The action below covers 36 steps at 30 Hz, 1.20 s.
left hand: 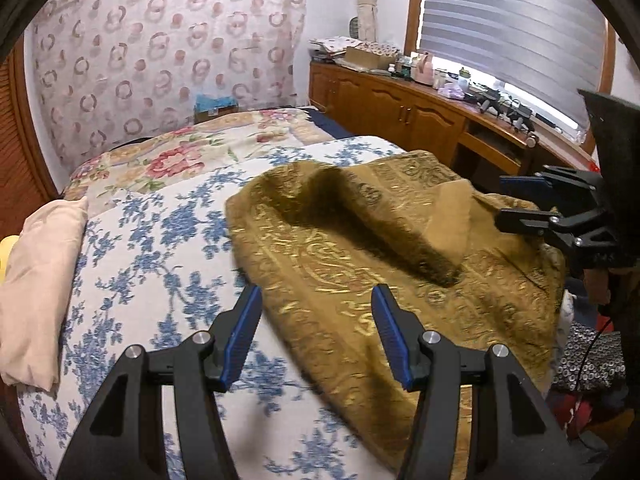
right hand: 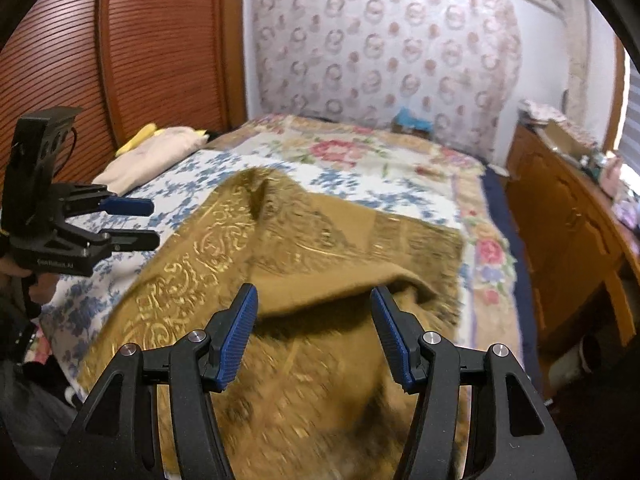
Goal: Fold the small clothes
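While rumpled, gold cloth [left hand: 360,264] beside bare bedspread [left hand: 160,240], claws [left hand: 316,336] apart.

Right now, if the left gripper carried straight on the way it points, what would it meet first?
Probably the gold-patterned brown cloth lying on the bed: the open left gripper aims down at its near left edge, though depth is unclear.

We see a room lit mostly by daylight through the blind [left hand: 512,20] at the upper right of the left wrist view, where a strip under it glares white. Elsewhere the light is soft and a little dim. A dark shadow lies in the fold of the cloth [left hand: 360,240]. In the right wrist view the cloth [right hand: 304,392] at lower centre smears with motion blur, and the wall [right hand: 384,52] looks soft. Both views bulge like a fisheye, with black corners and curved edges.
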{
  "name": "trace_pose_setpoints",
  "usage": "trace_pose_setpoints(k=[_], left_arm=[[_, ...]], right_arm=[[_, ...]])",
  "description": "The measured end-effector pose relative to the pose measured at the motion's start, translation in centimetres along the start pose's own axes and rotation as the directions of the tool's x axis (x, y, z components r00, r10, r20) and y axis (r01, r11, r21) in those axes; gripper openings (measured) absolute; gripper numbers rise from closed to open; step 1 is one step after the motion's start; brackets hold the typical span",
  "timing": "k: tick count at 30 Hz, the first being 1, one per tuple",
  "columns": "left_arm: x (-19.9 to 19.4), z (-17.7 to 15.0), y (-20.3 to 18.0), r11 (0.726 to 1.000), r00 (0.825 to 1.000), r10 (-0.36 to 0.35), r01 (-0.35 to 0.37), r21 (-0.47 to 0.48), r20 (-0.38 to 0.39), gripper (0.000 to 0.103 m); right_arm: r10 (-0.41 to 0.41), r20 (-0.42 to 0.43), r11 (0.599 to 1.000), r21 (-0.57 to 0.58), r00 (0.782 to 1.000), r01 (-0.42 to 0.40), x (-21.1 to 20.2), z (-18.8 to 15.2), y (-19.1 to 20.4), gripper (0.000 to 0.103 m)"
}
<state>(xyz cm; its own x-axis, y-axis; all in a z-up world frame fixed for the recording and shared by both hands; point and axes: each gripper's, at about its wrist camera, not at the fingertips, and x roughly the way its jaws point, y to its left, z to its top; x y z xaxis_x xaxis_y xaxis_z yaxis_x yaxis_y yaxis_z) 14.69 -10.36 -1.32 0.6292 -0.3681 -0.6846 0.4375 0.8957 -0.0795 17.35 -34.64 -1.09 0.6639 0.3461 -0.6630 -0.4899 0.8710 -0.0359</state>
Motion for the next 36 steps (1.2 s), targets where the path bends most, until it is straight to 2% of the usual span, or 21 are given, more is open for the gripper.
trace_pose_setpoints(k=[8,15,17,19,22,27,31,36], left_arm=[[1.4,-0.1,2.0,1.0,1.0,0.006,-0.006,-0.001,-0.007,0.056],[2.6,-0.4,2.9,1.0,1.0,-0.014,0.014,-0.006,-0.021,0.056],[2.9,-0.4,3.2,1.0,0.999,-0.022,0.022,-0.011,-0.025,0.056],[3.2,-0.4,3.5,1.0,0.999,-0.028,0.028,-0.014,-0.029,0.056],[3.4,-0.5,3.9,0.999,0.999,-0.037,0.036,-0.023,-0.03,0.056],[3.4,-0.5,4.5,0.998,0.998,-0.055,0.054,-0.035,-0.023,0.056],[3.3,-0.4,4.5,0.998,0.998,-0.057,0.056,-0.039,-0.02,0.056],[3.3,-0.7,4.8,0.998,0.998,-0.056,0.055,-0.043,-0.025,0.056]], right_arm=[[0.07,-0.136,0.995,-0.06,0.988,-0.078,5.6,1.6,2.4,0.06],[0.054,-0.246,0.994,-0.08,0.968,-0.076,8.7,0.3,3.0,0.06],[0.03,-0.265,0.993,-0.104,0.964,-0.059,9.1,0.0,3.0,0.048],[-0.021,-0.259,0.991,-0.135,0.966,-0.014,8.9,0.1,2.9,0.001],[-0.046,-0.222,0.99,-0.14,0.974,0.014,7.0,1.7,1.7,0.001],[-0.103,-0.172,0.988,-0.129,0.98,0.082,5.1,6.6,-3.0,0.001],[-0.157,-0.201,0.983,-0.131,0.967,0.132,7.3,9.7,-7.2,0.001],[-0.179,-0.273,0.98,-0.131,0.945,0.148,11.8,10.6,-10.6,0.001]])
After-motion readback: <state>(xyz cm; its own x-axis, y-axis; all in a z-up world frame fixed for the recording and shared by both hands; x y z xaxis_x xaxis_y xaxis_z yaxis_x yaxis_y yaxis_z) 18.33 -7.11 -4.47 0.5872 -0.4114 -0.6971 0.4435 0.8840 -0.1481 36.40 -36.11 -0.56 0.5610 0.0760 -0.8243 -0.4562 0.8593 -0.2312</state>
